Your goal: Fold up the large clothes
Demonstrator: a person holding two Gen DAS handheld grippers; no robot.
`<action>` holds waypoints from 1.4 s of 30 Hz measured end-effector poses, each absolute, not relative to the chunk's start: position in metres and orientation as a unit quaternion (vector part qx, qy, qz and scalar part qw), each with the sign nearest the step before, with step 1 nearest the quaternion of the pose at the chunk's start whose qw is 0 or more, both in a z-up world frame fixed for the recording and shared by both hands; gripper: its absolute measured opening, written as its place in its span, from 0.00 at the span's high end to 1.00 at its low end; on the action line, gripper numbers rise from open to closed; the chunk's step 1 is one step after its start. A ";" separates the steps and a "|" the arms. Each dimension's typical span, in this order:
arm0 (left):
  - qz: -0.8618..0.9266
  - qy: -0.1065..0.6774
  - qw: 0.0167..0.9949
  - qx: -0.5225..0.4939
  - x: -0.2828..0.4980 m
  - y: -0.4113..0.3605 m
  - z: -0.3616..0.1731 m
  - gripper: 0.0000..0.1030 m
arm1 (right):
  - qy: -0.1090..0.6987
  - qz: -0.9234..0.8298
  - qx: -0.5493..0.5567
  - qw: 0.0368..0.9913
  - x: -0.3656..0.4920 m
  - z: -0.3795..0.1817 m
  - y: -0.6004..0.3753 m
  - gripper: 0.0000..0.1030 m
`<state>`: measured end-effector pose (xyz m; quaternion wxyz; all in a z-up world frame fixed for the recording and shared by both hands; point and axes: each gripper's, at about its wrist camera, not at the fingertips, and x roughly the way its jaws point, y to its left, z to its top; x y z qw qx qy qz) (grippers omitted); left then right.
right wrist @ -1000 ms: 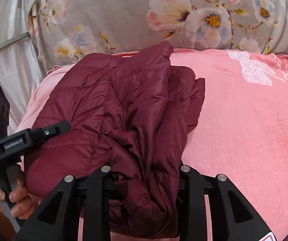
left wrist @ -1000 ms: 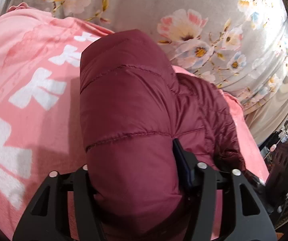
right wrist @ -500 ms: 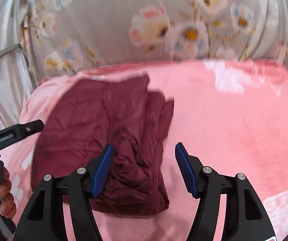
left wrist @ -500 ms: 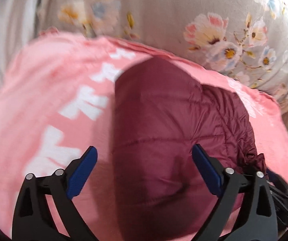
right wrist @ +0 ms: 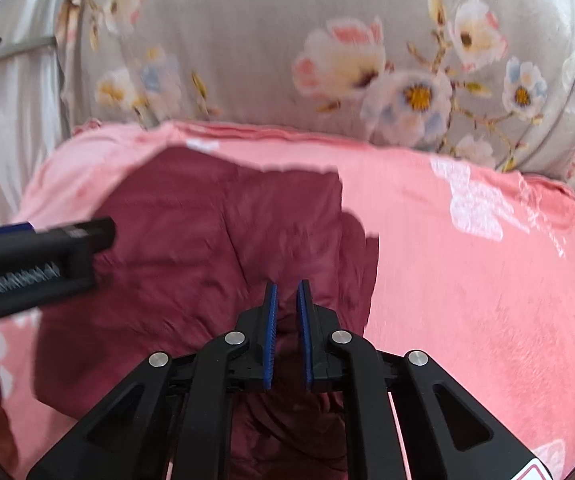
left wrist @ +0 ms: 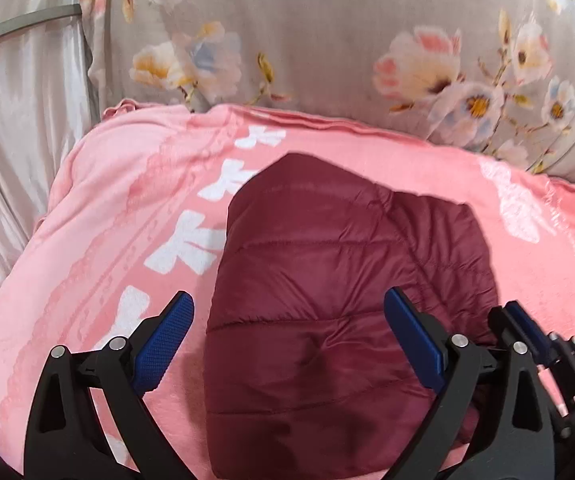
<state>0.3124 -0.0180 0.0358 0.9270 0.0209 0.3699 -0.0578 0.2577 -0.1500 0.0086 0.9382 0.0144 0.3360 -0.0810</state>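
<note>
A maroon quilted puffer jacket (left wrist: 327, 280) lies folded into a compact bundle on a pink blanket (left wrist: 107, 208). My left gripper (left wrist: 289, 322) is open and empty, raised above the jacket's near edge. In the right wrist view the jacket (right wrist: 191, 232) lies left of centre. My right gripper (right wrist: 286, 304) hovers over the jacket's near right part with its blue pads close together and nothing between them. The left gripper's body (right wrist: 27, 264) shows at the left edge of that view.
The pink blanket (right wrist: 467, 280) with white prints covers the surface. A grey floral cushion (left wrist: 347, 48) stands along the back. Silvery satin fabric (left wrist: 15, 128) hangs at the left.
Both grippers let go of the jacket and pulled back and up. The jacket dropped flat onto the blanket. The right gripper opened, then closed empty; the left stayed open.
</note>
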 end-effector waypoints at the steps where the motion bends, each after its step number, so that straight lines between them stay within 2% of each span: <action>1: -0.055 0.374 0.926 0.023 0.314 -0.019 0.032 0.09 | 0.339 -0.083 0.017 0.937 0.257 0.003 -0.152 0.91; 10: -0.047 0.417 0.908 0.009 0.327 -0.016 -0.014 0.09 | 0.358 -0.091 0.024 0.929 0.260 -0.027 -0.156 0.91; 25: -0.036 0.402 0.915 0.025 0.326 -0.020 -0.040 0.04 | 0.396 -0.062 0.064 0.914 0.273 -0.044 -0.166 0.91; 31: -0.061 0.423 0.903 -0.041 0.335 -0.004 -0.057 0.04 | 0.401 -0.061 0.062 0.912 0.275 -0.046 -0.165 0.91; 42: -0.051 0.408 0.912 -0.014 0.330 -0.012 -0.060 0.04 | 0.398 -0.060 0.062 0.913 0.274 -0.044 -0.169 0.91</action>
